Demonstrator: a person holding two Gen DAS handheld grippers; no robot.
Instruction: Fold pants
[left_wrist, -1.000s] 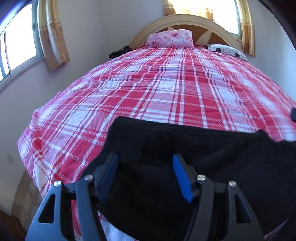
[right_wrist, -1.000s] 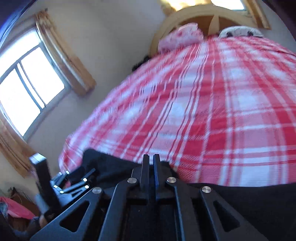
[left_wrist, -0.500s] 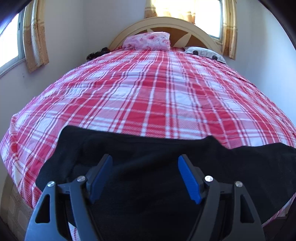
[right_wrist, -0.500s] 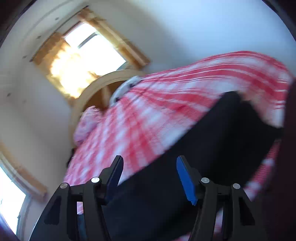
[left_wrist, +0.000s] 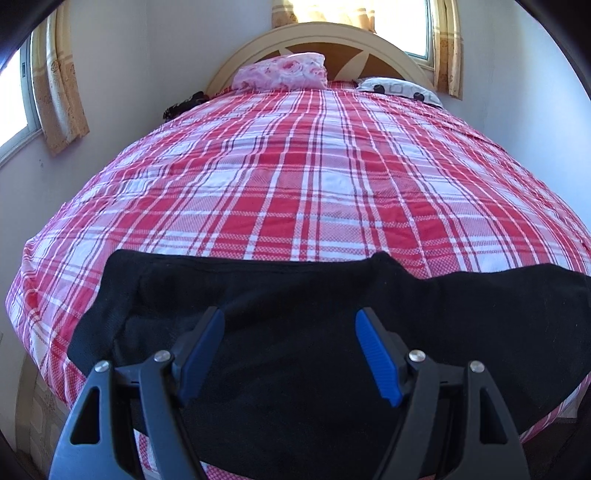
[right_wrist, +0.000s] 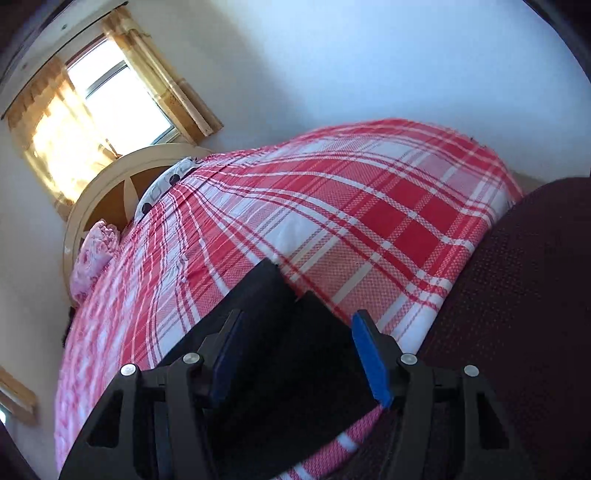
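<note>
Taking the black pants as landmark: they lie flat along the near edge of the bed. Beyond them the plaid bedspread runs bare and level up to the pillows, a pink pillow and a spotted pillow, against the headboard. Left of the pants the wall stands close. A dark heap sits at the far left corner.

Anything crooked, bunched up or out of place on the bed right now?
Nothing is damaged or spilled. The black pants lie across the foot of the plaid bedspread, but their far edge is uneven: a hump rises near the middle and the left corner is rolled over. Both grippers are open above them.
</note>
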